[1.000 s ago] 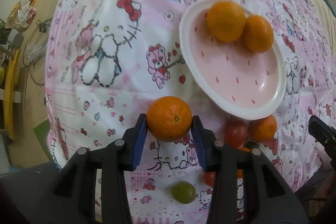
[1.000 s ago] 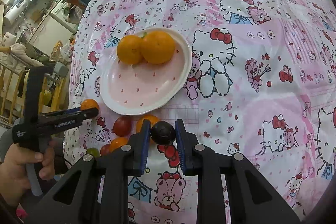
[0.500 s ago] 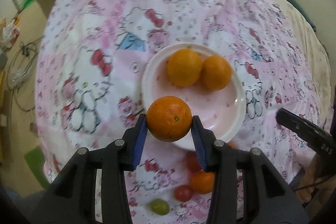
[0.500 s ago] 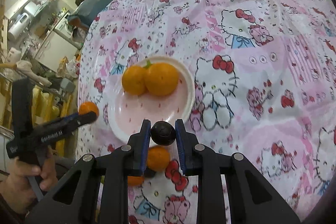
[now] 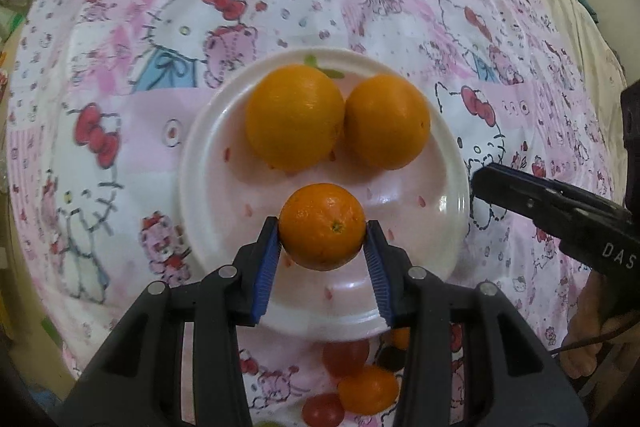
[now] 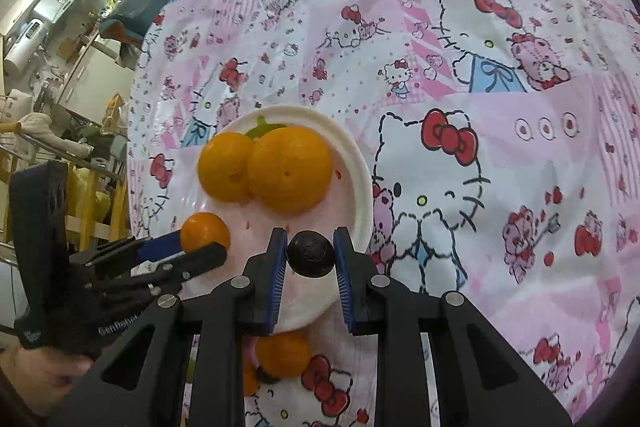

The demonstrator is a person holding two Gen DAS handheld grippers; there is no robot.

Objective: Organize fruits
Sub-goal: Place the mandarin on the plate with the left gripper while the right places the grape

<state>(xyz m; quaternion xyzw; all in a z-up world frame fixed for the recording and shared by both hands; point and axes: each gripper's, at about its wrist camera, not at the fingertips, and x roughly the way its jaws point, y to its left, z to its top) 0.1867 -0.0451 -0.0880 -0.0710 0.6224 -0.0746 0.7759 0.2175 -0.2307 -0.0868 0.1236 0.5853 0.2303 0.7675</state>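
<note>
My left gripper is shut on a small orange and holds it over the near part of the white plate. Two larger oranges lie side by side at the plate's far side. My right gripper is shut on a dark round fruit above the plate's near right rim. In the right wrist view the left gripper with its orange comes in from the left. The right gripper's finger shows at the right of the left wrist view.
Loose fruit lies on the Hello Kitty cloth just before the plate: a red tomato, a small orange, another tomato and a dark fruit. Room furniture lies beyond the table's left edge.
Both grippers have moved forward with their fruit, from above the loose fruit to over the plate. The plate now looks larger and nearer in both views.
</note>
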